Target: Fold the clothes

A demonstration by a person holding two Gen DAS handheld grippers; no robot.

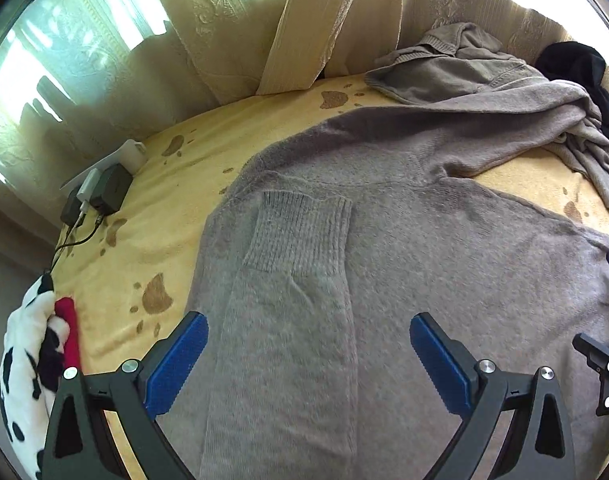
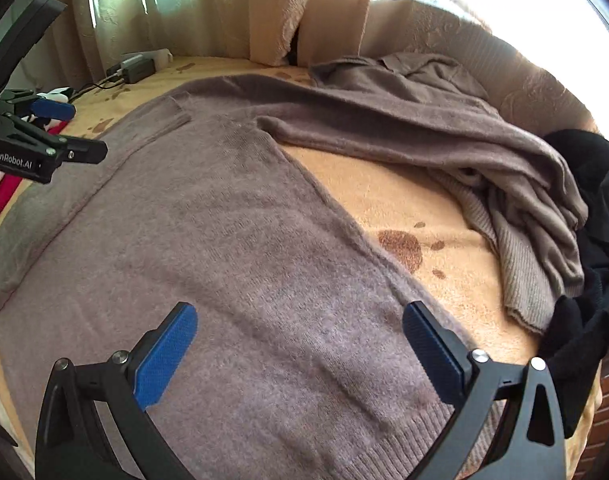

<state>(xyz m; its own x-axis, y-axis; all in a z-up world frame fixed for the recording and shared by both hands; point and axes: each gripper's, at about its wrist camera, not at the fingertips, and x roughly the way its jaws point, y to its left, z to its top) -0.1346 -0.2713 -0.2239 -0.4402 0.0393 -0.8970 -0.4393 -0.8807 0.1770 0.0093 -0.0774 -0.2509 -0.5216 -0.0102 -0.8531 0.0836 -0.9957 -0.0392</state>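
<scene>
A: Where is the grey sweater (image 1: 404, 240)?

B: Spread flat over the yellow blanket (image 1: 176, 184) on the bed, filling the middle of both views. In the left wrist view one sleeve (image 1: 288, 300) is folded in over the body, its ribbed cuff (image 1: 300, 236) lying near the centre. The other sleeve runs off toward 2 o'clock, into a crumpled taupe garment (image 1: 464, 68).

A: And the left hand-held gripper (image 1: 308, 360)?

B: It hovers low above the folded sleeve, pointing toward 12 o'clock. Its blue pads (image 1: 180, 360) stand wide apart, one on each side of the sleeve, holding nothing.

A: The right one?

B: The right hand-held gripper (image 2: 300, 356) hangs over the sweater's body near the ribbed hem (image 2: 384, 440), also aimed toward 12 o'clock. The jaws are spread wide and empty; the right pad sits above the sweater's side edge.

A: What lies around it?

B: A black garment (image 2: 596, 240) is heaped at 3 o'clock in the right wrist view. In the left wrist view, dark chargers (image 1: 108, 196) with cables sit at 9 o'clock, a black-and-white spotted cloth (image 1: 28, 360) at 8 o'clock, and cream curtains (image 1: 208, 40) hang at 12.
</scene>
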